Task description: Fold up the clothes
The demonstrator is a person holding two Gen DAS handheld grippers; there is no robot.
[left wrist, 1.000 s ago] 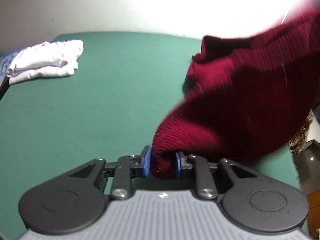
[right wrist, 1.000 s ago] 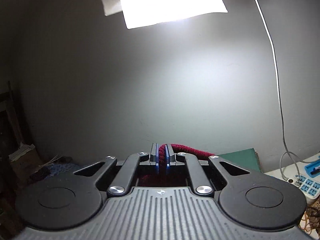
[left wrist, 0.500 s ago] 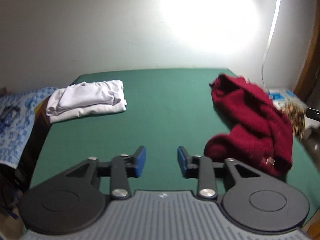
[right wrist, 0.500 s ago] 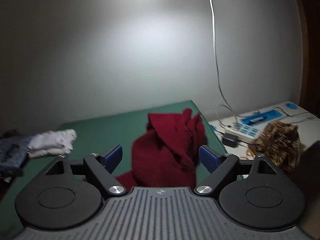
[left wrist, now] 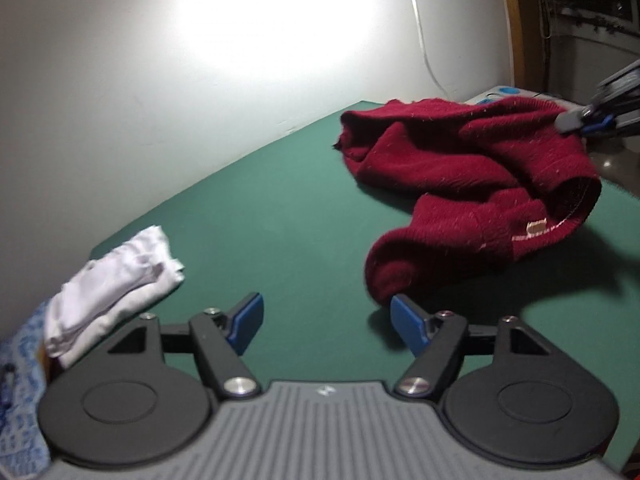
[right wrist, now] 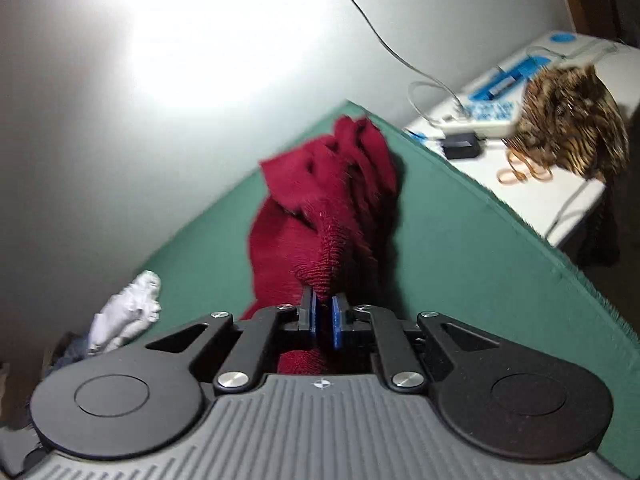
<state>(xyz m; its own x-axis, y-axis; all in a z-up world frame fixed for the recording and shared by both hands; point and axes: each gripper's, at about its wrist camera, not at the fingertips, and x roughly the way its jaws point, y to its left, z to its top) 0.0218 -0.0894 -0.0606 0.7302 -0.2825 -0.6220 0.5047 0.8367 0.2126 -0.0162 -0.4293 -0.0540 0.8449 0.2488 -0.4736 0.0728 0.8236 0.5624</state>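
Sweater (left wrist: 460,168), a dark red rib-knit one, lies bunched on the right part of the green table (left wrist: 280,208), its hem rolled open so the inner label shows, one end trailing toward the near edge. Nothing about it is flat or squared, so as a fold it is not there.

One edge of the knit is pinched in the right claw (right wrist: 323,312), whose blue pads are closed on a ridge of ribbing; the cloth rises taut from the heap to that pinch, which I judge is meant to draw an edge out of the tangle. That same claw shows at the far right of the left wrist view, at the sweater's upper corner.

Left claw (left wrist: 326,322) hovers low over the table with its jaws spread wide and nothing between them; the sweater's trailing end lies just beside its right pad, a likely place for a second hold.

Well apart, at the table's far left, a white garment (left wrist: 112,280) sits as a neat folded stack, with blue patterned cloth (left wrist: 20,392) past the table edge.
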